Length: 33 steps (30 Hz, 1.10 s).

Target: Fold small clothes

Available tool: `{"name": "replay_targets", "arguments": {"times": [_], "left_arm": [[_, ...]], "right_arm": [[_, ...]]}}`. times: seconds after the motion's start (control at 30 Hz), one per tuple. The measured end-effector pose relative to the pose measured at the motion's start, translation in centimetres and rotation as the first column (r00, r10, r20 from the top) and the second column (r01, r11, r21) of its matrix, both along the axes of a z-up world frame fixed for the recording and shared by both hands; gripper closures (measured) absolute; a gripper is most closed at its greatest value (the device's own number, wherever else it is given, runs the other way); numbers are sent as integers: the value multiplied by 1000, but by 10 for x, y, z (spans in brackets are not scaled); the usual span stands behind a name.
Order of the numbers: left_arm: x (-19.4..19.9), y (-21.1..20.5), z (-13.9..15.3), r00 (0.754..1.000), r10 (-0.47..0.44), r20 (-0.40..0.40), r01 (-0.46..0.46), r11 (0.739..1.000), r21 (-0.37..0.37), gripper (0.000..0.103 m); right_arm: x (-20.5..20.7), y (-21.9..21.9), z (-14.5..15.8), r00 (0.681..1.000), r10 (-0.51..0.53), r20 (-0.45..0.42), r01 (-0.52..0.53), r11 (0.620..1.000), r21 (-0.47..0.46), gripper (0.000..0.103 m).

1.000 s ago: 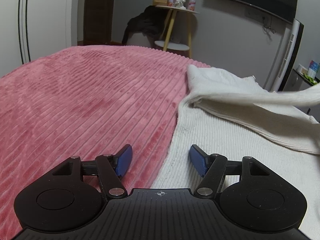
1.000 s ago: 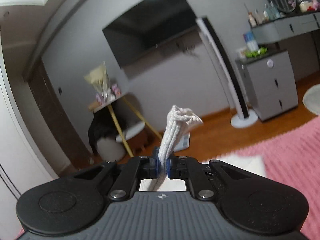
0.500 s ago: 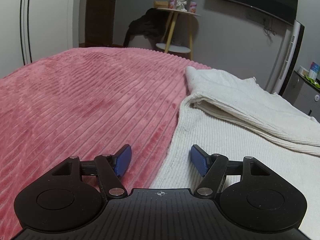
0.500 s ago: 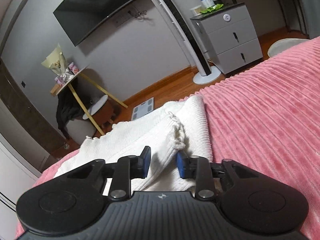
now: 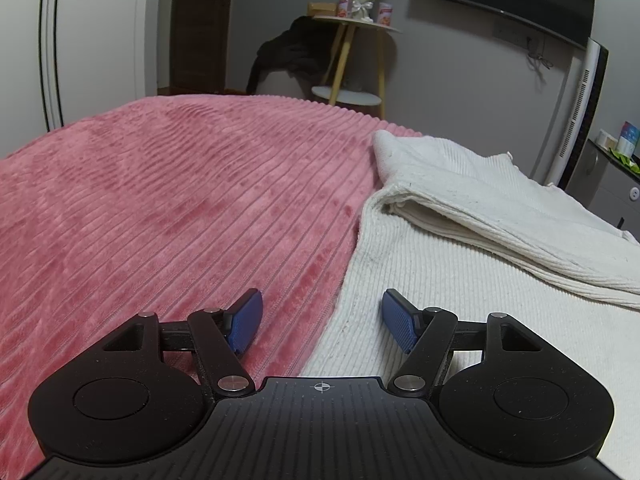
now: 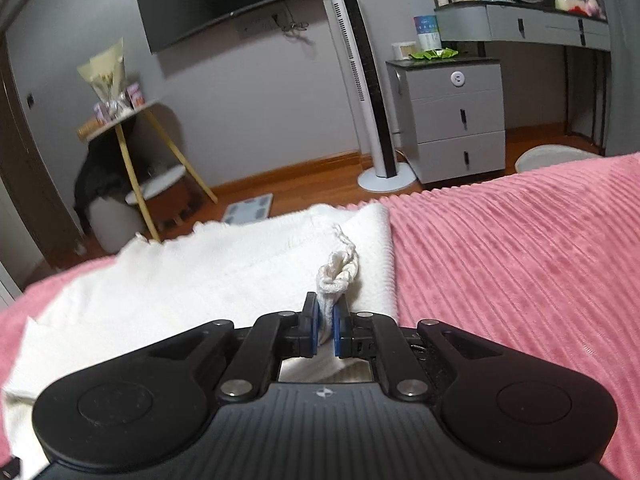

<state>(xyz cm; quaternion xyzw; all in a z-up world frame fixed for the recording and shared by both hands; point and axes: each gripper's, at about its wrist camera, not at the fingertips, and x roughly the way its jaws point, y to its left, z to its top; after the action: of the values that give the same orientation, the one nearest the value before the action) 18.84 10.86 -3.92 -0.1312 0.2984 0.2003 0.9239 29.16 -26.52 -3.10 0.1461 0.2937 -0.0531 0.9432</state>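
Right gripper (image 6: pixel 325 322) has its blue pads pressed together on a bunched fold of the white knit garment (image 6: pixel 224 276), and the pinched cloth pokes up as a small twisted knot just beyond the fingertips. From that knot the garment spreads away to the left and ahead, lying flat on the pink ribbed blanket (image 6: pixel 520 248), with its right edge just beside the gripper's right finger. Left gripper (image 5: pixel 322 318) stands spread wide with nothing between its pads; it hovers low over the garment's (image 5: pixel 440 272) left edge, so that its left pad sits above the pink blanket (image 5: pixel 160 208) and its right pad above the white knit. Ahead of it, a folded-over layer of the garment lies across the flat part.
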Motion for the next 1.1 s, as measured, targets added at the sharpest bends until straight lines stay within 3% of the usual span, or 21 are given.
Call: {"name": "replay_targets", "arguments": {"times": [0.2, 0.27, 0.3, 0.37, 0.4, 0.5, 0.57, 0.63, 0.73, 0.77, 0.87, 1.0, 1.1], "left_arm": [[1, 1, -1, 1000, -3, -2, 3, 1000, 5, 30], [1, 2, 0, 1000, -2, 0, 2, 1000, 0, 30], [1, 3, 1, 1000, -1, 6, 1, 1000, -6, 30], [-1, 4, 7, 1000, -2, 30, 2, 1000, -10, 31], [-1, 4, 12, 999, -7, 51, 7, 1000, -5, 31], [2, 1, 26, 993, -64, 95, 65, 998, -10, 30], [6, 2, 32, 984, -119, 132, 131, 988, -84, 30], [13, 2, 34, 968, -191, 163, 218, 961, -173, 30], [32, 0, 28, 953, -258, 161, 295, 914, -279, 31], [39, -1, 25, 953, -267, 144, 299, 908, -294, 33], [58, -1, 14, 968, -230, 105, 250, 931, -265, 37], [73, 13, 8, 975, -178, 133, 212, 926, -312, 40], [89, 19, 6, 980, -160, 118, 191, 919, -343, 51]], "right_arm": [[4, 12, -2, 998, 37, -53, -45, 987, -152, 96], [1, 10, 4, 998, 6, -60, -16, 986, -165, 89], [-3, 10, 7, 998, -9, -55, 0, 986, -168, 84], [-14, 10, 13, 997, -62, -42, 53, 981, -187, 60], [-22, 9, 15, 996, -86, -35, 78, 977, -196, 44], [-52, 1, 18, 998, -59, 27, 61, 994, -88, 43], [-66, -5, 15, 998, -30, 49, 28, 999, 44, 47], [-65, -11, 9, 998, 17, 53, -26, 983, 181, 56], [-51, -24, -4, 1000, 15, 11, -18, 937, 350, 59], [-47, -28, -8, 1000, 1, -7, 2, 927, 375, 59], [-44, -43, -19, 999, -49, -17, 51, 897, 439, 59], [-45, -55, -24, 996, -85, 9, 69, 860, 506, 59], [-39, -59, -29, 995, -98, 6, 79, 836, 544, 60]]}}
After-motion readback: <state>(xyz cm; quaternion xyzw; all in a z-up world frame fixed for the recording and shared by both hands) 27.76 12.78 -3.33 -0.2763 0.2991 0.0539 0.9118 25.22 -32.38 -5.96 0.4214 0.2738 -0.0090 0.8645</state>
